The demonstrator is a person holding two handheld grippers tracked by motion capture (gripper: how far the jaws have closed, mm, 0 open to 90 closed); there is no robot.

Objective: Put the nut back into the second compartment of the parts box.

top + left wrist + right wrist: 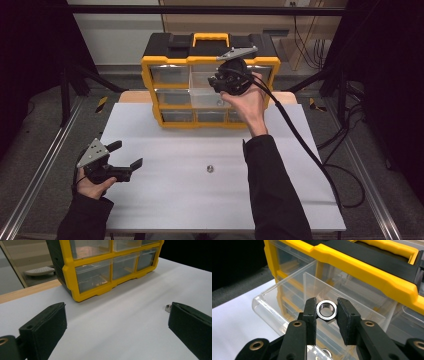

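Right gripper [326, 311] pinching a steel nut [326, 310] by opposite flats, over the pulled-out clear drawer [287, 305] of the yellow organizer [210, 82]. Small, hard, light, probably slippery: best held flat-to-flat. Left gripper [122, 160] spread wide, empty, low over table [175, 195] near a second nut [210, 168].

No readable text, label, brand or number on the yellow organizer [210, 82] or elsewhere.
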